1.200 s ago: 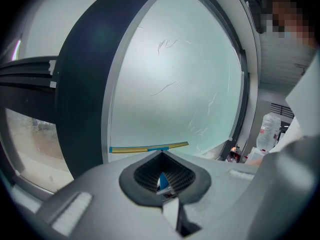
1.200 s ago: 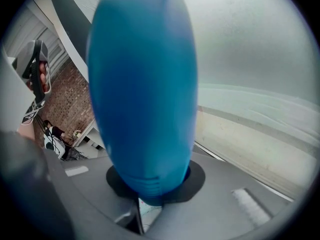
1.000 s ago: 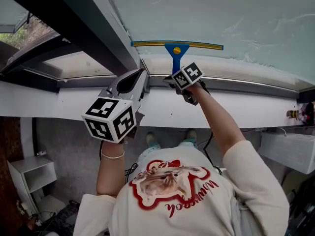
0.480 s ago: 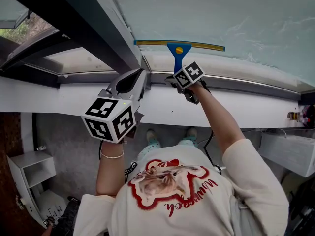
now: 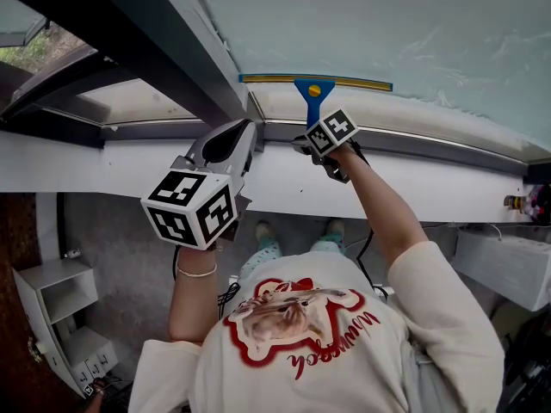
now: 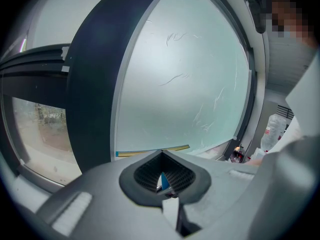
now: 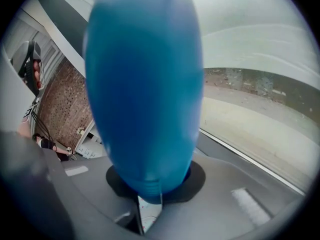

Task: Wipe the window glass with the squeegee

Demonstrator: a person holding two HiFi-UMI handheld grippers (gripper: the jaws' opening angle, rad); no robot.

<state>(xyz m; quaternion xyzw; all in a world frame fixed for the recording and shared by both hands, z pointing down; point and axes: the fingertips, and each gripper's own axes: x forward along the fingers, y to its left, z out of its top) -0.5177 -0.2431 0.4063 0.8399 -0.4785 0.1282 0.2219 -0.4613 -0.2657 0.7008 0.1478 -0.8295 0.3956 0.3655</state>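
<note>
While right gripper (image 5: 316, 132) clamps squeegee (image 5: 311, 93) at stiff-looking handle (image 7: 145, 94) | soft blade (image 5: 344, 81) ahead on window glass (image 5: 387, 24) | left gripper (image 5: 244, 136) closed, empty

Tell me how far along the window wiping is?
Done: hard to judge, but the squeegee sits near the bottom of the glass, as if ending a stroke. In hand: the right gripper is clamped on the squeegee's blue grip. Still to do: white streaks show on the glass further right, so more passes look needed. The left gripper is shut and empty.
</note>
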